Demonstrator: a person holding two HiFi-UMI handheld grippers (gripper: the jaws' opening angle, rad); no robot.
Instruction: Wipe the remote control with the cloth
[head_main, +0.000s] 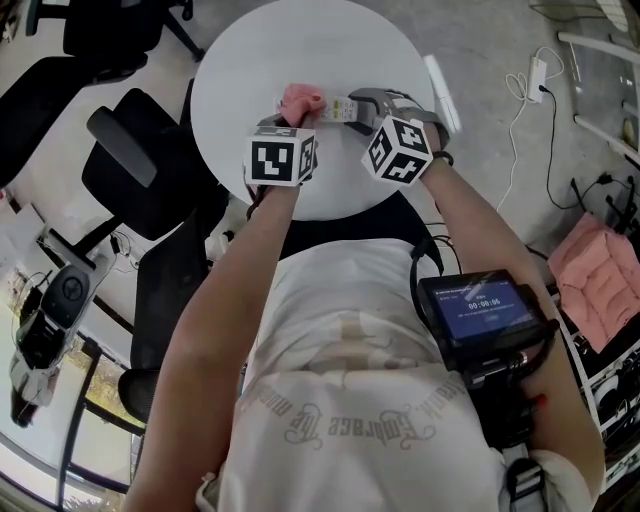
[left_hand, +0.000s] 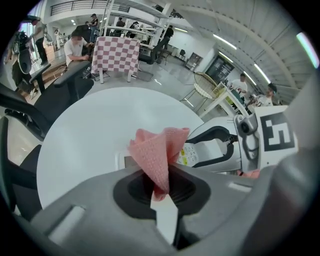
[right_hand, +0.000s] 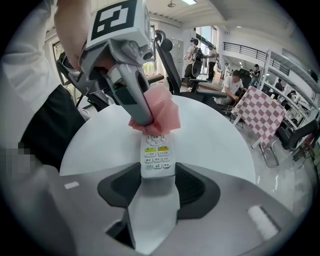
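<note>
My right gripper (right_hand: 157, 182) is shut on the white remote control (right_hand: 156, 156), which points away over the round white table (right_hand: 210, 135); its yellow and grey buttons face up. A bunched pink cloth (right_hand: 159, 114) is pressed on the remote's far end by my left gripper (right_hand: 136, 111). In the left gripper view the left gripper (left_hand: 161, 187) is shut on the pink cloth (left_hand: 159, 152), and the remote (left_hand: 192, 154) shows just behind it. From the head view the cloth (head_main: 301, 99) and remote (head_main: 345, 108) sit near the table's middle, between the left gripper (head_main: 292, 122) and the right gripper (head_main: 358, 112).
A long white bar (head_main: 441, 92) lies at the table's right edge. Black office chairs (head_main: 135, 165) stand to the left of the table. Cables and a power strip (head_main: 536, 78) lie on the floor to the right, and a pink cushion (head_main: 596, 275) sits further right.
</note>
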